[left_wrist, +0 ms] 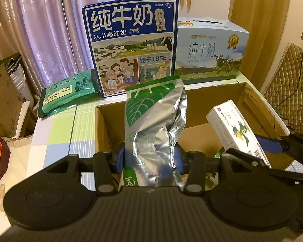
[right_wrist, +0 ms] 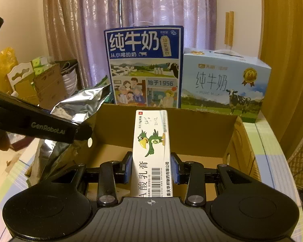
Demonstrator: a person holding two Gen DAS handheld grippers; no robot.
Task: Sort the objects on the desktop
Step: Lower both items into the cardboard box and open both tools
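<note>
The left gripper (left_wrist: pixel 149 159) clamps a crumpled silver-and-green foil pouch (left_wrist: pixel 155 121) upright over the open brown cardboard box (left_wrist: pixel 212 100); the right gripper (right_wrist: pixel 151 169) pinches a slim white ointment carton (right_wrist: pixel 151 151) at the box's near edge, both seemingly poised for dropping in.

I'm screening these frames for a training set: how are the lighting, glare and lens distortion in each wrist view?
Left wrist view: dim, warm indoor light; the silver foil bag in the left gripper shows bright crinkled reflections; fisheye bends the curtain edges and darkens the corners. Right wrist view: same warm cast; the white ointment box in the right gripper reads sharply; the light blue milk carton looks slightly soft.
</note>
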